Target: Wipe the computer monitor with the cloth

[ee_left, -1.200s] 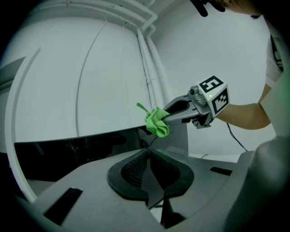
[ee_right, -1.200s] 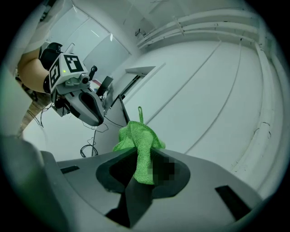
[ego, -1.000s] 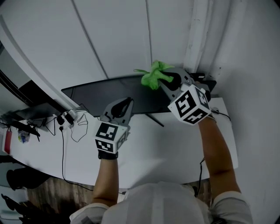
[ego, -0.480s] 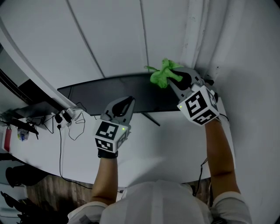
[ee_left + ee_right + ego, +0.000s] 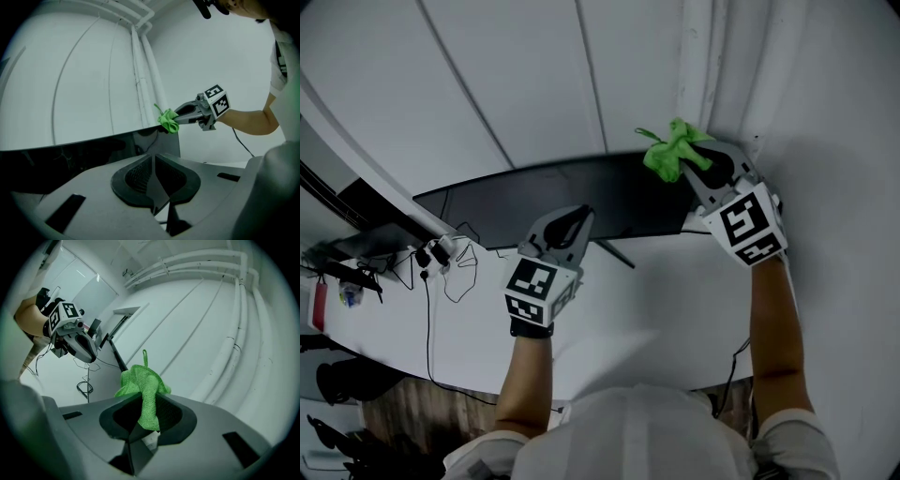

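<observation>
A wide dark monitor (image 5: pixel 544 195) stands on a white desk (image 5: pixel 666 309) against the wall. My right gripper (image 5: pixel 689 164) is shut on a bunched green cloth (image 5: pixel 673 150) and holds it at the monitor's top right corner. In the right gripper view the cloth (image 5: pixel 140 387) hangs pinched between the jaws (image 5: pixel 147 416). My left gripper (image 5: pixel 577 217) is shut and empty, in front of the screen's middle, just above the stand. From the left gripper view I see the screen (image 5: pixel 70 154), the cloth (image 5: pixel 168 122) and the right gripper (image 5: pixel 186 112) at the corner.
The monitor's stand foot (image 5: pixel 614 251) reaches onto the desk. Cables and plugs (image 5: pixel 450 258) lie at the desk's left end. White pipes (image 5: pixel 703 66) run up the wall behind the right corner. The desk's right edge is near my right arm.
My right gripper has carried the green cloth to the right along the monitor's top edge, to its right corner. The left gripper stays shut in front of the screen.
</observation>
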The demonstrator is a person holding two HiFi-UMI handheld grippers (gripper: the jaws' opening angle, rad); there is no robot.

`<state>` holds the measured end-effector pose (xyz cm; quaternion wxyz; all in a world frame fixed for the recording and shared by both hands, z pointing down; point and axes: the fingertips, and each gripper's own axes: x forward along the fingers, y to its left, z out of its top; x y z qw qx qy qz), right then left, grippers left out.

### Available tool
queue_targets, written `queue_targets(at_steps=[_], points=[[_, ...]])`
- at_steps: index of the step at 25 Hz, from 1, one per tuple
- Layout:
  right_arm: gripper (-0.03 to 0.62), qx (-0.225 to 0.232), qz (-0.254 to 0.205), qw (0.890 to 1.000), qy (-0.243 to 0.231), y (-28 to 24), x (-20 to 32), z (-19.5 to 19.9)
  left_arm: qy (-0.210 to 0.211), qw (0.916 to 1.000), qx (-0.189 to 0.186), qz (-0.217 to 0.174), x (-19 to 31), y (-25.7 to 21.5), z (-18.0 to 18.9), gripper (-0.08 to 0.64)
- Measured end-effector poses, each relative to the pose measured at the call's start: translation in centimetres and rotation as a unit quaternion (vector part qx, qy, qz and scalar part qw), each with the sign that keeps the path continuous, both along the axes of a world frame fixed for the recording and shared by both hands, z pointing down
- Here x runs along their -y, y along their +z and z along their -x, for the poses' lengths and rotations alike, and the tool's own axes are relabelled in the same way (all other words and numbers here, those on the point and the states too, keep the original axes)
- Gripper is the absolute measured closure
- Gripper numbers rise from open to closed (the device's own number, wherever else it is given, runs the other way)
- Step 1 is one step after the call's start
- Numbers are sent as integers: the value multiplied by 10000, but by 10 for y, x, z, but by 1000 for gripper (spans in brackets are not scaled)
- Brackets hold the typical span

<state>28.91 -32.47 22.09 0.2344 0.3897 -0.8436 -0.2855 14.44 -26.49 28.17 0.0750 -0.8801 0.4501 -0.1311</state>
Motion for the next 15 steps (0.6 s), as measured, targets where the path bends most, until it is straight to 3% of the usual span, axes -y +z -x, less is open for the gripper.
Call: queue_targets(at_steps=[5, 7, 9, 12, 15], points=[[508, 246, -5, 9995, 194, -1, 5, -29, 100, 9999, 84, 56, 4, 2, -16, 525], [508, 602, 107, 9979, 224, 0, 6, -40, 161, 9998, 112, 29, 4, 1, -23, 525], [508, 1240, 277, 9918, 164, 3, 8, -50, 229, 9997, 125, 6, 5, 0, -29, 526], [508, 2390, 472, 9698, -61, 9, 8, -58, 313, 9994, 153, 11, 5, 2, -37, 526], [509, 3592, 685, 9299, -388, 18, 6, -64, 353, 9992, 153, 74, 3, 5, -41, 526]])
